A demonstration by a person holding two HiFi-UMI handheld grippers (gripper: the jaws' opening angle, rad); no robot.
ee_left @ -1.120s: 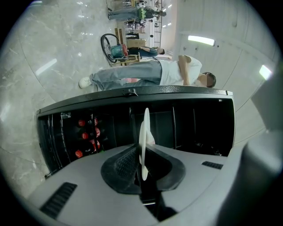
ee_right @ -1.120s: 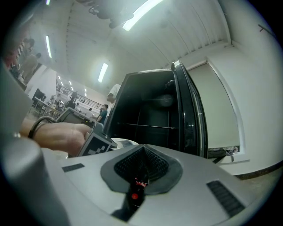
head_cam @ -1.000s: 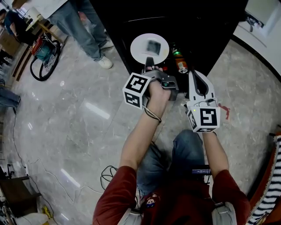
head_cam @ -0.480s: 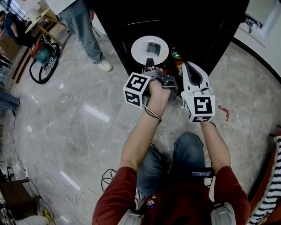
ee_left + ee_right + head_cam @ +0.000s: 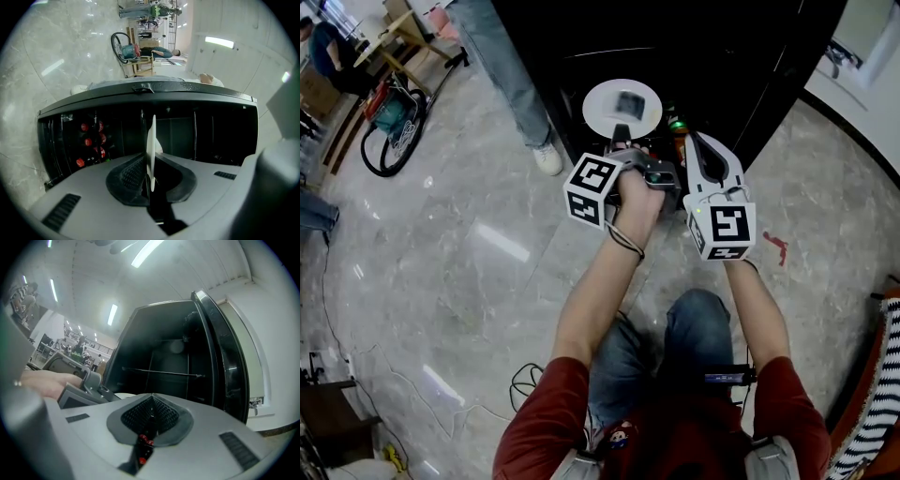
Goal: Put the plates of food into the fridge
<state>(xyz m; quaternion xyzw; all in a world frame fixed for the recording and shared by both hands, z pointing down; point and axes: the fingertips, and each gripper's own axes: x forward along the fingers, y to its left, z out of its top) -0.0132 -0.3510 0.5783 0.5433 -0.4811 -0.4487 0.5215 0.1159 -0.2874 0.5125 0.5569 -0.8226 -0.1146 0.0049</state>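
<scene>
Plate (image 5: 622, 105) of food held at the open front of the fridge (image 5: 722, 56). Left gripper (image 5: 621, 136) is clamped on the rim of the white plate on the side away from the fridge. In the left gripper view the plate (image 5: 151, 140) appears edge-on, pinched between the two ribbed pads of the left gripper (image 5: 151, 176). A small dark piece of food (image 5: 626, 101) lies near the middle of the plate; what it is cannot be told.

Right gripper (image 5: 696, 142) is level beside the left one, also aimed into the fridge, with its jaws brought together and nothing between them, as the right gripper view (image 5: 151, 416) shows. The dark cavity of the fridge (image 5: 164, 352) fills that view, with the open door (image 5: 225, 362) standing at the cavity's right edge.

A can (image 5: 679, 125) with a green top stands low at the fridge's front, between the two grippers. Red-capped bottles (image 5: 89, 140) are stacked inside the fridge. The person (image 5: 656, 422), in a red shirt, crouches facing the fridge, and a bystander (image 5: 511, 75) in jeans stands on the marble floor (image 5: 441, 244) just left of the fridge.
</scene>
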